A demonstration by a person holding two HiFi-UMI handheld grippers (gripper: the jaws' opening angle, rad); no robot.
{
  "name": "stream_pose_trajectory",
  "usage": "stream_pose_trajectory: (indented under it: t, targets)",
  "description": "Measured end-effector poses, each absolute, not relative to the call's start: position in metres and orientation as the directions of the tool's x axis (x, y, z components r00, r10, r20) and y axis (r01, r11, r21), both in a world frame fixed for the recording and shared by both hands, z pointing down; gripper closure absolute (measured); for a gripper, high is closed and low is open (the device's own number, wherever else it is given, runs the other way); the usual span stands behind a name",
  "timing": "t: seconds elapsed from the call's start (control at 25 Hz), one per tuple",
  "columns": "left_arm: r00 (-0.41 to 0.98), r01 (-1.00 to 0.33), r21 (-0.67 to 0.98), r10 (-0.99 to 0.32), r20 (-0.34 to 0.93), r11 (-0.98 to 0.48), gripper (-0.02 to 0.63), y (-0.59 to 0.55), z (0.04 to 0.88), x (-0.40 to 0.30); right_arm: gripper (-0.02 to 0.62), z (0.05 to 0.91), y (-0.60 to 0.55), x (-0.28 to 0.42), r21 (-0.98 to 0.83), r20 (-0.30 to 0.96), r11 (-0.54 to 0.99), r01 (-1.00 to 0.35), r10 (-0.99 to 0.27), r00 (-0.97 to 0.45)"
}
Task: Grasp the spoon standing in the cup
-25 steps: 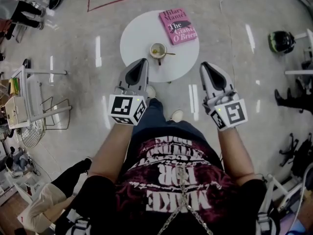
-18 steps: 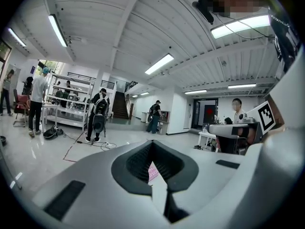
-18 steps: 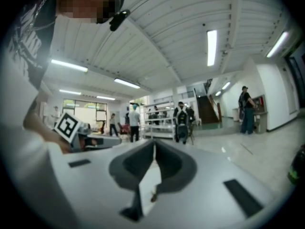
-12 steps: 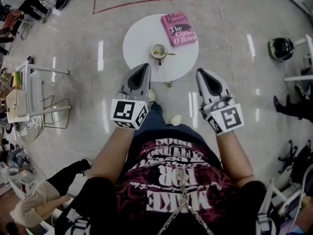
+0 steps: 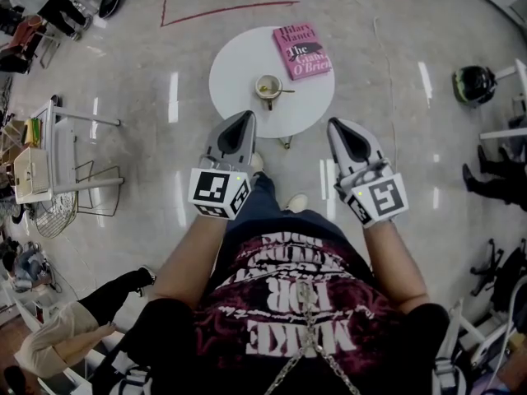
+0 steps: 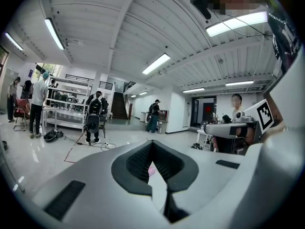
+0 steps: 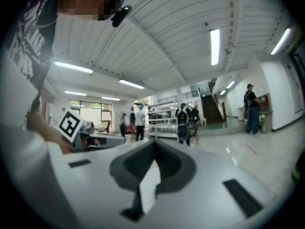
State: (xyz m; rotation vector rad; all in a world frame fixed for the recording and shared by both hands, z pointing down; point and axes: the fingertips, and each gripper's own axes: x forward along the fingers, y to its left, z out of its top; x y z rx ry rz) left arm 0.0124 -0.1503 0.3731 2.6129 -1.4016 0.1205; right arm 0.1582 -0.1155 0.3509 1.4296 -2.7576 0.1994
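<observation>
Spoon (image 5: 286,90) rests in cup (image 5: 258,87)

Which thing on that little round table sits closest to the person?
The cup with the spoon; the pink book lies at the far edge of the table.

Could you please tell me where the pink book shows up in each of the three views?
Head view: the pink book lies upper centre, on the white table.
Left gripper view: a pink sliver seen between the jaws.
Right gripper view: not in it.
Shared landmark: the staircase, in both gripper views.
</observation>
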Motion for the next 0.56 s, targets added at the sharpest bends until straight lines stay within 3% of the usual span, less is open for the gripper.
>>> stream_pose_trajectory:
  t: [0.56]
  targets:
    - [0.554, -0.832, 0.112, -0.819, 0.150, -0.543, 0.583, -0.1449, 0.3697, 0.0177, 0.561, 0.3499, -0.1095, 0.1624, -0.098, 0.096, 0.577, -0.811, -0.806, -0.585]
